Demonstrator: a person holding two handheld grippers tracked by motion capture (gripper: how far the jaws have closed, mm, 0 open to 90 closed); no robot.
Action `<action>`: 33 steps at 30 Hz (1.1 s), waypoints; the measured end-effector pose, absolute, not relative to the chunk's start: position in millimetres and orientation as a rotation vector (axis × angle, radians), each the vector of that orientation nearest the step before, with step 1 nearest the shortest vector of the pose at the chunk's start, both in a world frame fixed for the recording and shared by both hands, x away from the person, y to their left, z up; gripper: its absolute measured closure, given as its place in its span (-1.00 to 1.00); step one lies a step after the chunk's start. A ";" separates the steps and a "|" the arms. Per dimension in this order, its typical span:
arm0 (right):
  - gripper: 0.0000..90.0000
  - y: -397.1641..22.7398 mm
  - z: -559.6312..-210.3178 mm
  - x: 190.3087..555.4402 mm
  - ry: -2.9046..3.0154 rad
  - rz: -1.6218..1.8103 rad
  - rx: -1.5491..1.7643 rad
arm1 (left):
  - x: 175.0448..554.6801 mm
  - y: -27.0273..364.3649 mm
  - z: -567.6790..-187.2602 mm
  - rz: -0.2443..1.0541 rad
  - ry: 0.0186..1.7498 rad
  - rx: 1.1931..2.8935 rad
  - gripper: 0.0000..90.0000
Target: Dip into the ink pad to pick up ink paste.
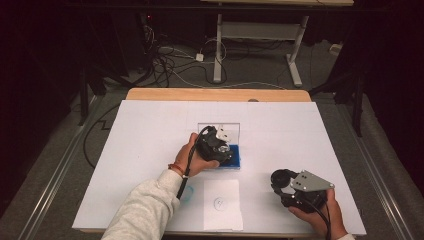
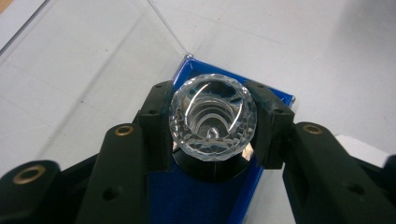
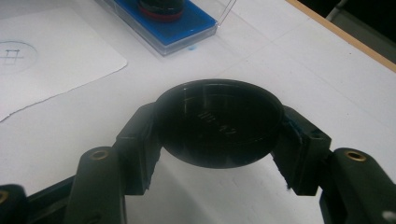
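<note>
**Two hand-held grippers, each clamped on a round part, over a white table**

High view: a white table top [image 1: 150, 150] is seen from above. Near its middle, the left gripper [image 1: 220, 147] is held by a hand in a pale sleeve over a blue tray [image 1: 235, 159] with a clear lid [image 1: 235, 127] standing open behind it. Just in front of the tray a white paper sheet [image 1: 223, 204] bearing a faint drawn circle is laid flat. Toward the front right, well apart from the tray, the right gripper [image 1: 281, 179] is held with a black disc [image 1: 282, 177] between its jaws.

Left gripper view: the left gripper [image 2: 212, 123] is seen clamped on a clear faceted knob [image 2: 212, 122], with both black jaws pressed against its sides. The knob is round, glass-like and cut with small facets around its rim, and concentric rings are visible through its face. Beneath it a black round base [image 2: 210, 168] is seen, resting on the blue tray [image 2: 187, 196]. The edge of the clear lid [image 2: 166, 28] runs away behind.

Right gripper view: the right gripper [image 3: 217, 126] is seen clamped on the black disc [image 3: 218, 122], a dark glossy round cap with faint raised markings on its face, held above the white table top [image 3: 280, 56]. Farther off, the blue tray [image 3: 187, 25] and the corner of the paper sheet [image 3: 56, 65] are visible.
</note>
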State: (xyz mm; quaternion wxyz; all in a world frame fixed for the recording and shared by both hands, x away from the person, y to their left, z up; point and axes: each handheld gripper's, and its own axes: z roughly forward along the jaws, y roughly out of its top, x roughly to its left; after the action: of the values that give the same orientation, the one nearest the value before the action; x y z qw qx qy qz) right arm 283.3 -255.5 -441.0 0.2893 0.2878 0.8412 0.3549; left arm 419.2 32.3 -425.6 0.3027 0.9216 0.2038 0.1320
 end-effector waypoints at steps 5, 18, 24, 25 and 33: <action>-0.14 -255.3 -440.8 283.5 2.242 0.945 0.763 | 422.1 33.6 -428.2 0.321 0.565 2.404 0.21; -0.14 -255.1 -441.1 283.6 2.244 0.942 0.766 | 416.9 32.5 -428.1 0.365 0.553 2.425 0.21; -0.14 -255.3 -441.1 283.4 2.243 0.944 0.771 | 414.9 32.3 -427.6 0.376 0.546 2.436 0.21; -0.14 -255.4 -441.2 283.5 2.244 0.944 0.771 | 416.1 33.1 -428.2 0.367 0.551 2.428 0.21; -0.14 -254.7 -441.6 283.2 2.245 0.940 0.771 | 415.3 32.5 -428.1 0.377 0.543 2.437 0.21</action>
State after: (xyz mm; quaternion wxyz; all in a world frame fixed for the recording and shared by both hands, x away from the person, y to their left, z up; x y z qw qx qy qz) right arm 283.2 -254.7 -441.6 0.2899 0.2891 0.8416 0.3523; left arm 415.3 32.5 -428.1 0.3033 0.9196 0.2050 0.1424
